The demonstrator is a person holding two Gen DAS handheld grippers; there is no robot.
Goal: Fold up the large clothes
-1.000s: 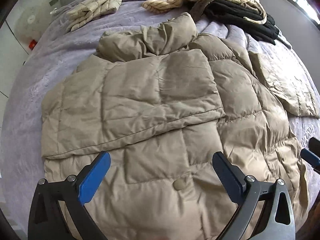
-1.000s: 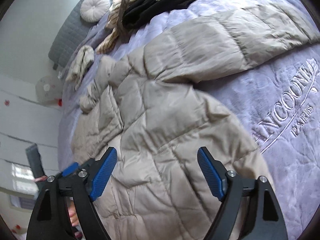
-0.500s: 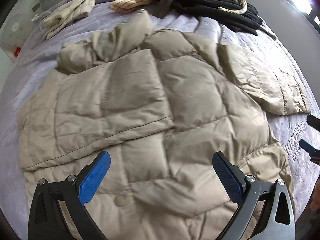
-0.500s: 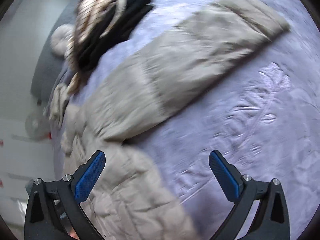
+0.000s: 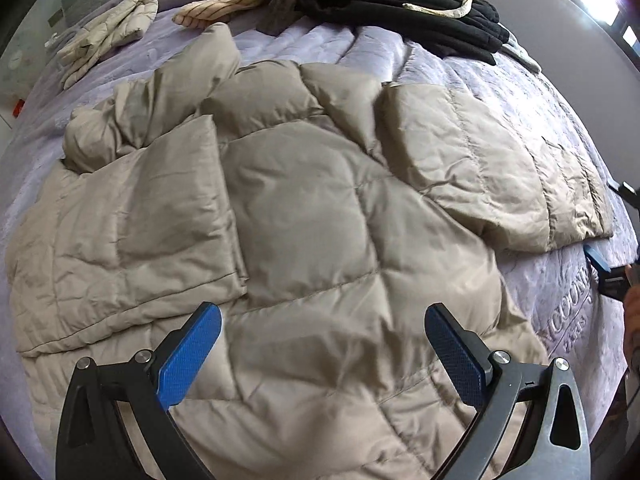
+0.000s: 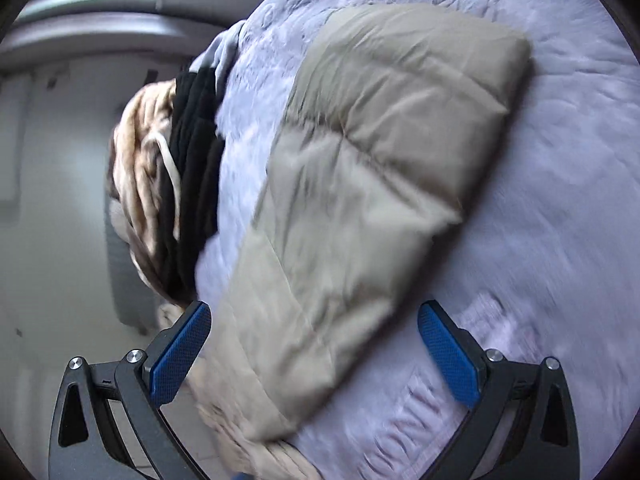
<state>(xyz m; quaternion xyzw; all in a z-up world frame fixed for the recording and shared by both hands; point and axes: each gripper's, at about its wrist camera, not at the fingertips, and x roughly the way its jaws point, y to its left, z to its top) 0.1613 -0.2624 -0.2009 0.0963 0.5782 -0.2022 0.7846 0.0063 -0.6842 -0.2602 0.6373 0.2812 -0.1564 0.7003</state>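
Note:
A large beige puffer jacket (image 5: 304,216) lies spread on a lilac bedspread (image 5: 560,292). Its left sleeve is folded across the body; its right sleeve (image 5: 492,176) stretches out to the right. My left gripper (image 5: 322,344) hangs open above the jacket's lower body, with nothing between its blue pads. In the right wrist view the outstretched sleeve (image 6: 360,184) fills the middle, blurred by motion. My right gripper (image 6: 314,350) stands wide open over the sleeve's near part, not touching it. A blue fingertip (image 5: 596,258) of it shows at the right edge, beyond the sleeve's cuff.
A pile of striped cream and black clothes (image 5: 400,4) lies at the head of the bed, also seen as black and cream clothes (image 6: 168,184). A folded cream garment (image 5: 108,36) rests at the far left. Embroidered lettering (image 6: 404,436) marks the bedspread. A grey wall runs behind.
My left gripper has slid right across the jacket's body. My right gripper has swung and rolled from the jacket's body over to the outstretched sleeve, its jaws a little wider.

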